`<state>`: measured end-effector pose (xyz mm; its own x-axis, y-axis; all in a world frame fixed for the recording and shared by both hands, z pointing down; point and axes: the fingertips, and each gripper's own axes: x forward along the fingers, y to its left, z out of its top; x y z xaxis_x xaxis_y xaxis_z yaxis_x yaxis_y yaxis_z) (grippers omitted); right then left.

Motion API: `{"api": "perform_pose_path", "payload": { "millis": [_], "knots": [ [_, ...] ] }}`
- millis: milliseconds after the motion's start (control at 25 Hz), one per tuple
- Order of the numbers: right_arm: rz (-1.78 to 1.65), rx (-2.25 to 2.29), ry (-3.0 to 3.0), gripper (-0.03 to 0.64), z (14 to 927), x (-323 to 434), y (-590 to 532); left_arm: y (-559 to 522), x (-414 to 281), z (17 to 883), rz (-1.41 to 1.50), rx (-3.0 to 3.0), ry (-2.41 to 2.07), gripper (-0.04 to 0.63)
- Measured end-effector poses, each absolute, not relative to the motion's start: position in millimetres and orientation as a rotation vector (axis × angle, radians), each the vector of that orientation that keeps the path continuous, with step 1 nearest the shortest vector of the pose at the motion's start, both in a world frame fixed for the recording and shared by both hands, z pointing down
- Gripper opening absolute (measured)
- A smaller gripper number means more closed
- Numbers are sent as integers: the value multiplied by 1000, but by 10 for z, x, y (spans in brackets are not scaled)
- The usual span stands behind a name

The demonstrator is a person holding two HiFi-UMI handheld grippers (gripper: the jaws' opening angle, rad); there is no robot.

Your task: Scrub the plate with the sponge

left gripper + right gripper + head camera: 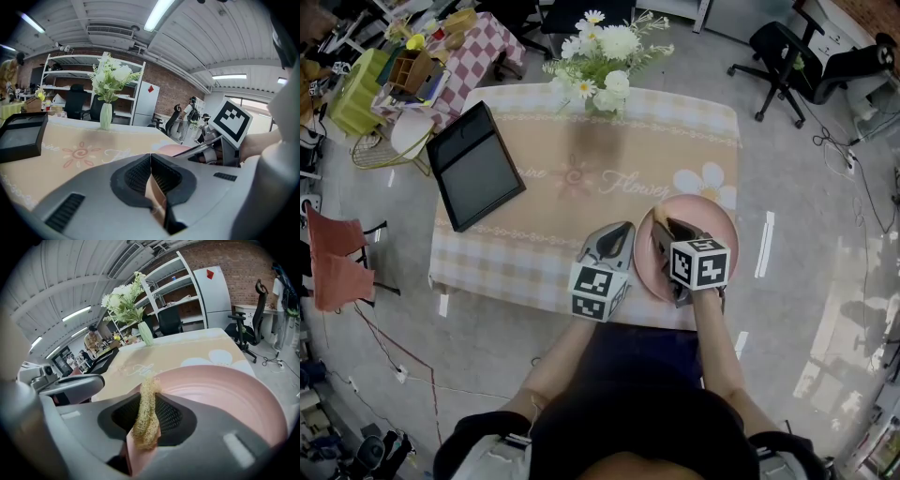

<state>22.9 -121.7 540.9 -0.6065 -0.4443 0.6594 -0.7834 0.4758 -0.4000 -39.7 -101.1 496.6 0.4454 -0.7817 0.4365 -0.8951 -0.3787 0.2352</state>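
Observation:
A pink plate (715,217) sits at the table's front right corner; it fills the right gripper view (225,394). My right gripper (662,225) hovers over the plate's left part, shut on a yellow mesh sponge (146,413) that sticks up between its jaws. The sponge's tip (657,213) barely shows in the head view. My left gripper (624,231) rests just left of the plate's rim, its jaws shut with nothing between them (150,155). From the left gripper view, the plate (174,150) lies just beyond the jaws, and the right gripper's marker cube (230,121) stands beside it.
A black tray (474,165) lies on the table's left side. A vase of white flowers (602,56) stands at the far edge. The table's front edge (534,295) is right below both grippers. Office chairs (783,56) stand on the floor beyond.

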Motion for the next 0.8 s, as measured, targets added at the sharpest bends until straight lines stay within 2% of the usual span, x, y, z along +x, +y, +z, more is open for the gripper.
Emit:
{"api": "perform_pose_path", "payload": {
  "millis": [800],
  "knots": [
    [1017, 828, -2265, 92, 5418, 45, -843, -969, -355, 4958, 356, 2283, -1388, 11]
  ]
}}
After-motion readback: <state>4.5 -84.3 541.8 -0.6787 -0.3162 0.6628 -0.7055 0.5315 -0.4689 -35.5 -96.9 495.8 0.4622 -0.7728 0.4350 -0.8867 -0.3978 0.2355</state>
